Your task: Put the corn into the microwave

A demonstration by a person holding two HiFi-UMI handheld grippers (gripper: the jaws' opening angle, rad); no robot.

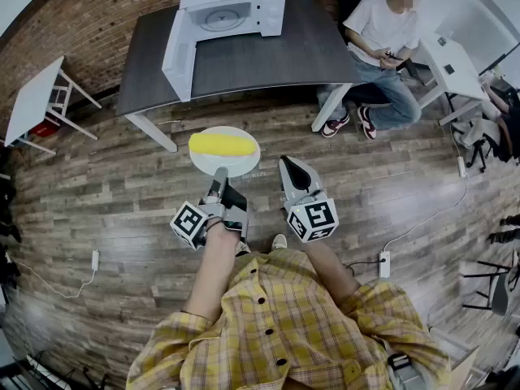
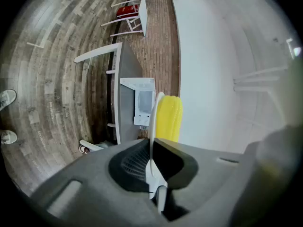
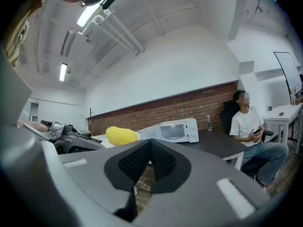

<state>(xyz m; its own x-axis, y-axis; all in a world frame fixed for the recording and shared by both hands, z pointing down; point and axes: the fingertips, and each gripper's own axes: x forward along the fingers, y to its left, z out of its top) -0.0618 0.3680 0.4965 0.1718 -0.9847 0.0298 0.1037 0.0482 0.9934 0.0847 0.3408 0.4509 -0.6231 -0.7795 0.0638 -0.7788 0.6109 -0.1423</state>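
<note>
The left gripper [image 1: 219,174] pinches the near rim of a white plate [image 1: 240,165], with its jaws almost shut on it. The yellow corn [image 1: 223,144] lies on that plate, up over the wood floor [image 1: 122,210]. The right gripper [image 1: 290,167] is just beside it, with its jaws together and nothing in them. The white microwave [image 1: 264,19] sits at the back edge of the dark table [image 1: 268,59], with its door open.
</note>
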